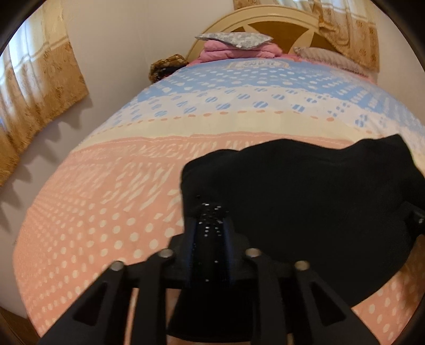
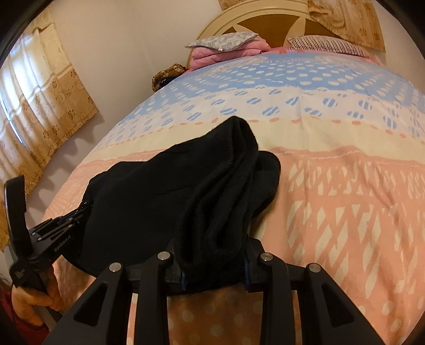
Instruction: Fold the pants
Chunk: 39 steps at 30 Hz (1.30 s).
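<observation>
Black pants (image 1: 305,201) lie bunched on the pink part of the bedspread (image 1: 87,212), near its front edge. My left gripper (image 1: 211,212) is shut on the pants' left edge. In the right wrist view the pants (image 2: 148,196) stretch from left to centre, with a thick fold draped over my right gripper (image 2: 215,262), which is shut on that fold; its fingertips are hidden by cloth. The left gripper (image 2: 79,209) shows at the far left, held by a hand, clamped on the pants' other end.
The bedspread (image 2: 332,212) runs pink, cream, then blue toward the headboard (image 2: 265,16). Pillows and a folded pink blanket (image 2: 212,55) sit at the bed's head. A curtain (image 2: 39,111) hangs on the wall to the left.
</observation>
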{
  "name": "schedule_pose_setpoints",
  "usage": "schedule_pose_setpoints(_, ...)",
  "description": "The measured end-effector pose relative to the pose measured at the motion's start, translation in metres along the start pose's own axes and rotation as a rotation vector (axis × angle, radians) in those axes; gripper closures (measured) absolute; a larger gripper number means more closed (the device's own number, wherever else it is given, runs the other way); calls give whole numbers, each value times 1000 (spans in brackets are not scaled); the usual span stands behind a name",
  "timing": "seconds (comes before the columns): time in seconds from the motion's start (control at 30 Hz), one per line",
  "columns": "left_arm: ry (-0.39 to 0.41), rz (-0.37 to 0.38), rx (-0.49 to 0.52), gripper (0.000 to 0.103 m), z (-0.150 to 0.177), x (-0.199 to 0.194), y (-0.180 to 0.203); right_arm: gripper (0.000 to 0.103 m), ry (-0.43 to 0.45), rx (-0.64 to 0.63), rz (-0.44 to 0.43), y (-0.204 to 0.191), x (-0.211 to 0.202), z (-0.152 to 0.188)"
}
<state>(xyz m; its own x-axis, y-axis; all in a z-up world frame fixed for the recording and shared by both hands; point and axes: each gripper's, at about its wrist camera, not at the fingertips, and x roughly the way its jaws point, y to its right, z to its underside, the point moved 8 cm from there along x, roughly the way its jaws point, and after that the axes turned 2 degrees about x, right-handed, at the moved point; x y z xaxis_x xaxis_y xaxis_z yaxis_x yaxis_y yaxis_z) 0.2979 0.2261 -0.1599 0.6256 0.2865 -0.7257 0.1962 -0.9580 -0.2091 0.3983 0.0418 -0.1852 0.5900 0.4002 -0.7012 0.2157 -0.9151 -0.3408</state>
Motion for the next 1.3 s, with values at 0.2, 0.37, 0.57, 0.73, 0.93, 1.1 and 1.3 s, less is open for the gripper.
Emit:
schedule_pose_setpoints(0.2, -64, -38, -77, 2, 19, -2, -36, 55, -37, 59, -18, 9, -2, 6)
schedule_pose_setpoints(0.37, -151, 98, -206, 0, 51, -9, -63, 45, -50, 113, -52, 16, -19, 17)
schedule_pose_setpoints(0.57, -191, 124, -285, 0, 62, -31, -78, 45, 58, 121, 12, 26, -63, 23)
schedule_pose_setpoints(0.73, -13, 108, -247, 0, 17, -60, -70, 81, 240, 5, 95, 10, -106, -3)
schedule_pose_setpoints(0.93, 73, 161, -222, 1, -14, -39, -21, 94, 165, -111, 21, -30, -75, -6)
schedule_pose_setpoints(1.1, -81, 112, -206, 1, 10, 13, -11, 94, 47, -64, 123, -3, -22, 5)
schedule_pose_setpoints(1.3, -106, 137, -287, 0, 19, 8, -18, 94, 93, -112, 175, -8, -20, 2)
